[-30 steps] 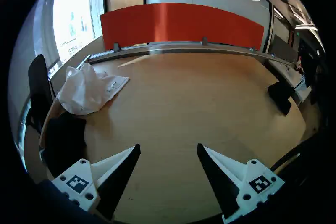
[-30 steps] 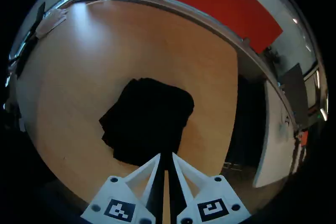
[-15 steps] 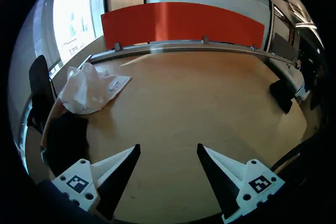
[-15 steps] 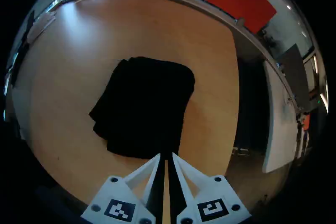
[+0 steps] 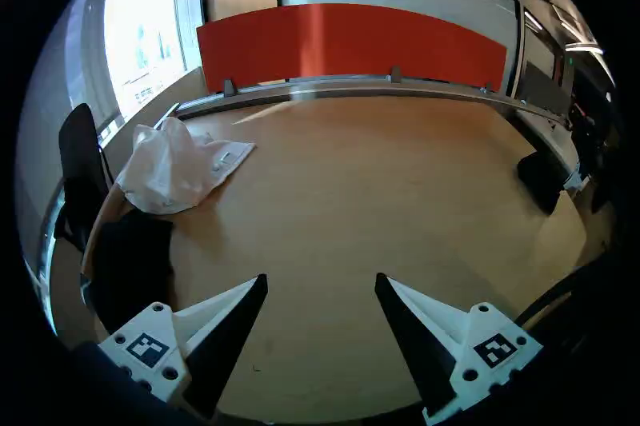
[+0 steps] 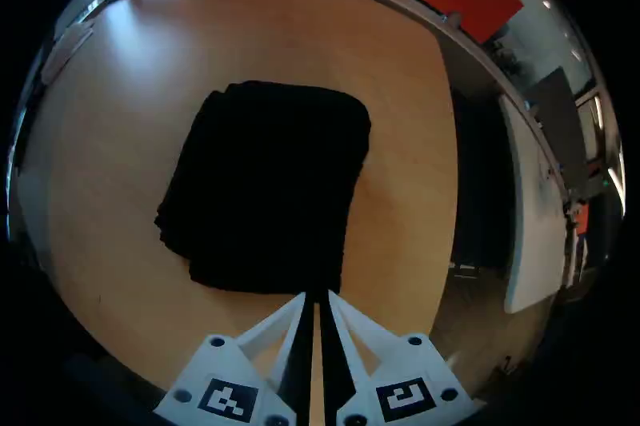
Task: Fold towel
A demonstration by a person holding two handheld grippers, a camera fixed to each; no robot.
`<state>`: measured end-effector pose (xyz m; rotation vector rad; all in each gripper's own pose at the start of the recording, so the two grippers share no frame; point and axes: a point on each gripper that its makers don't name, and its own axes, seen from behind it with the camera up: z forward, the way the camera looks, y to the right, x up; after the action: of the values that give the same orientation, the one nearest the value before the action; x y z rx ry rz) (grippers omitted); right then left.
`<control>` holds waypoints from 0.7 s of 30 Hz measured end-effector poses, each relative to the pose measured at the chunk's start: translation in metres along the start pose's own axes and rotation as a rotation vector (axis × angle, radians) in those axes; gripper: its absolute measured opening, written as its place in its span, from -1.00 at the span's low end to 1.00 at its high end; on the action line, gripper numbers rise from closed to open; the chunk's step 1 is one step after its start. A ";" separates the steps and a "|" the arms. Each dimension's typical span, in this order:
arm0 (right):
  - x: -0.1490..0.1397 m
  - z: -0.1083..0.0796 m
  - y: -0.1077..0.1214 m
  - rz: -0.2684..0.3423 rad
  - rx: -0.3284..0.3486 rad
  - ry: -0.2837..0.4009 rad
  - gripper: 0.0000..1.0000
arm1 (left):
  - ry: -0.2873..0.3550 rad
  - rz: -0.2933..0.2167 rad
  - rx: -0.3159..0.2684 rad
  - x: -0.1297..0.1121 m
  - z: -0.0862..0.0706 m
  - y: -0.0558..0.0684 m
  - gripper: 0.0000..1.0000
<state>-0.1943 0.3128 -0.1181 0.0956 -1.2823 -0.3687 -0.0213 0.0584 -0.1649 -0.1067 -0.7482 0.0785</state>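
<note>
A folded black towel (image 6: 268, 190) lies flat on the wooden table (image 6: 120, 154) in the right gripper view. My right gripper (image 6: 318, 302) is shut, its fingertips pinching the towel's near edge. In the left gripper view my left gripper (image 5: 320, 290) hovers open over bare wood with nothing between its fingers. A crumpled white towel pile (image 5: 172, 170) sits at the table's left side, well ahead of the left gripper. The same white pile (image 6: 64, 46) appears far off at the upper left of the right gripper view.
A black cloth (image 5: 128, 266) hangs over the table's near-left edge, with a black chair (image 5: 80, 162) behind it. A red divider (image 5: 352, 46) runs along the far edge. A dark object (image 5: 542, 178) sits at the right edge. Past the table's right edge (image 6: 444, 186) stands a white desk (image 6: 532, 218).
In the right gripper view the black towel has grown larger and spread flatter, its near edge staying at the fingertips. The left gripper view has shifted only slightly.
</note>
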 end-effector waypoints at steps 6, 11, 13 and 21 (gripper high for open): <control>-0.001 0.002 -0.001 0.004 -0.005 -0.005 -0.84 | -0.002 0.000 0.002 -0.002 0.000 0.000 1.00; -0.005 0.003 -0.003 0.002 -0.006 -0.013 -0.68 | 0.001 -0.001 -0.001 -0.001 0.000 0.001 1.00; -0.007 0.002 -0.004 -0.001 -0.006 -0.016 -0.57 | 0.003 -0.001 -0.001 0.000 0.000 0.001 1.00; -0.011 -0.003 -0.012 0.006 -0.003 -0.001 0.39 | 0.012 -0.009 -0.011 0.004 0.001 0.001 1.00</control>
<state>-0.1966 0.3050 -0.1327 0.0891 -1.2832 -0.3651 -0.0191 0.0597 -0.1612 -0.1139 -0.7369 0.0653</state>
